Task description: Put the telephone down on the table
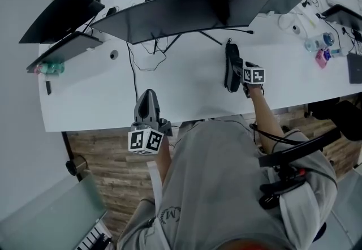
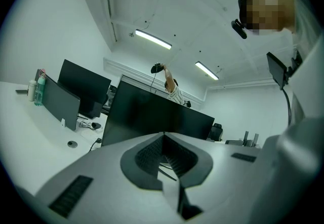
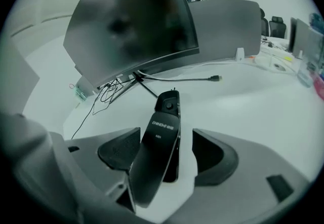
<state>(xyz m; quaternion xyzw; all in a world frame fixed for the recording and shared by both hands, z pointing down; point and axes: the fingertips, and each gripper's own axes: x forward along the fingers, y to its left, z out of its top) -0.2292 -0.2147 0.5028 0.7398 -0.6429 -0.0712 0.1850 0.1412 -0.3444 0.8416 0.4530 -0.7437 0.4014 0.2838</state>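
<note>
The black, gently curved plastic telephone handset (image 3: pixel 161 147) appears to lie already on the white curved bench (image 1: pixel 186 90), in front of the wide curved dark monitor (image 1: pixel 198 8) and between the jaws of the right tongs (image 3: pixel 167 153). Those tongs stand spread wide. The right-hand pad shows a clear gap to the handset, and the left-hand pad sits close beside it without visibly pressing, so the grip looks released. The left tongs (image 2: pixel 163 138) are closed on nothing, their pads meeting at the tips, and they are held up at the near edge of the bench, well apart from the handset.

What remains, as I judge it, is a clean withdrawal. The right tongs should come straight back along the handset's length, or lift straight up, with the jaws kept wide so that neither pad drags the handset sideways or tips it. It seems to lean a little rather than lie flat, so a brush from the nearer left-hand pad could roll it. The thin black cable (image 3: pixel 192 79) with a plug at its end lies beyond the handset and need not be crossed, and the left tongs can stay where they are.

By count there are one handset, two tongs and one large curved monitor. Two smaller dark screens (image 1: pixel 56 14) stand at the left end of the bench, and one loose plugged cable lies in front of the monitor's stand.
</note>
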